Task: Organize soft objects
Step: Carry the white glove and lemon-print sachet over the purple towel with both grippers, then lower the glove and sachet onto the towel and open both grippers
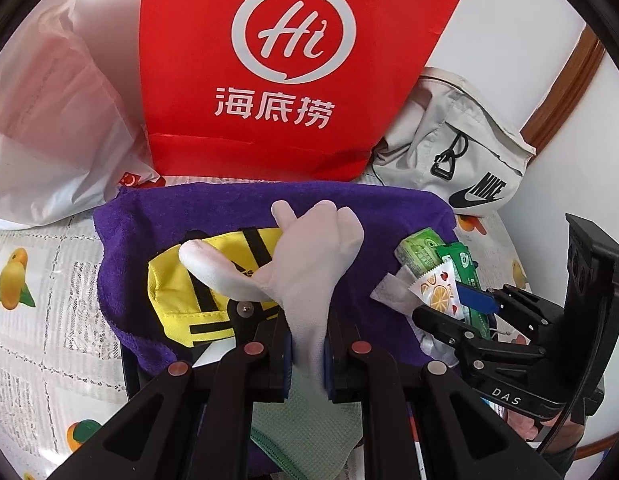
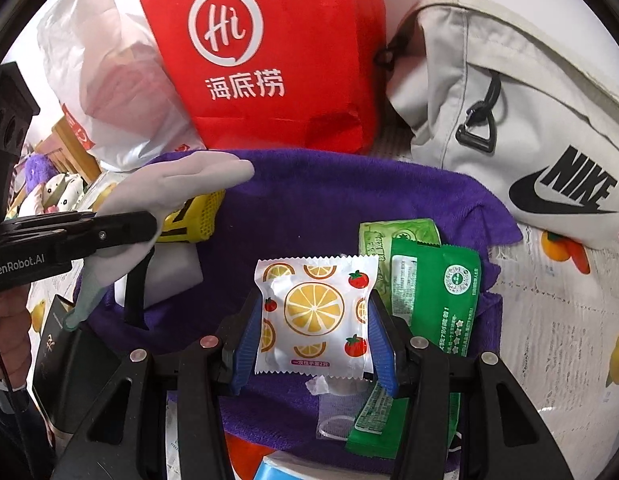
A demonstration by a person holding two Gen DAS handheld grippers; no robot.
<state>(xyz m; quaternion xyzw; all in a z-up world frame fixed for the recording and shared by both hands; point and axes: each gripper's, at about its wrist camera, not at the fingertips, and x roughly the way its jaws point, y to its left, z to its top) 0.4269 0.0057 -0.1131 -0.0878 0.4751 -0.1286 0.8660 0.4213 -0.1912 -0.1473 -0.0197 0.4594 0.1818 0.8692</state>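
My left gripper (image 1: 307,344) is shut on the cuff of a white glove (image 1: 305,264), whose fingers splay forward over a purple towel (image 1: 369,216). Under the glove lies a yellow cloth item with black stripes (image 1: 177,292). My right gripper (image 2: 313,344) is shut on a white packet printed with lemons and tomatoes (image 2: 315,312), its blue pads pressing both side edges, just above the purple towel (image 2: 309,200). Two green packets (image 2: 429,292) lie right of it. The left gripper (image 2: 145,228) with the glove (image 2: 181,180) shows at the left of the right wrist view.
A red paper bag (image 1: 293,60) stands behind the towel, a white plastic bag (image 1: 49,112) to its left and a pale Nike bag (image 2: 509,120) to its right. A fruit-print tablecloth (image 1: 37,280) covers the table. A mint cloth (image 1: 305,428) lies below my left gripper.
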